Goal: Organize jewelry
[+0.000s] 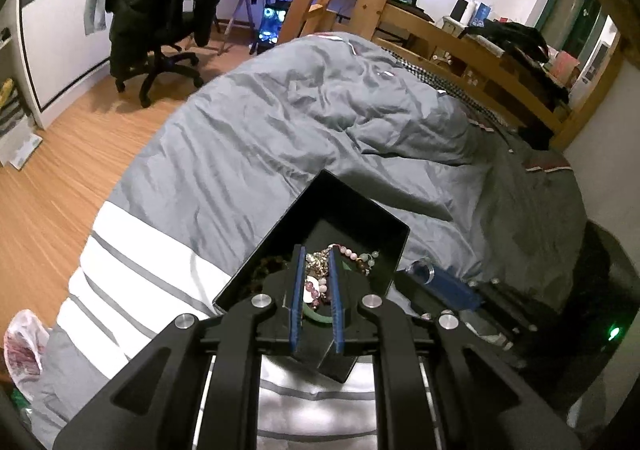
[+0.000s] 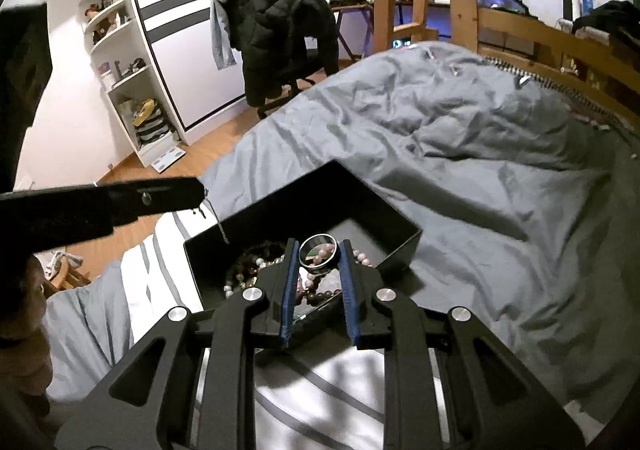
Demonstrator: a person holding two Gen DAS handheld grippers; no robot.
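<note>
With the right gripper [image 2: 320,250] clamped on the ring [image 2: 318,253], release it low inside the box [image 2: 400,246], at 12 o'clock of the beads [image 2: 256,270].

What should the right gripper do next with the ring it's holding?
Probably open the fingers slightly and let go: the right gripper pinches the dark ring directly over the open black box, above the beaded bracelets already inside.

Grey-quilted bed [image 1: 280,122], wooden floor [image 1: 60,178], white wardrobe [image 2: 188,50]
</note>
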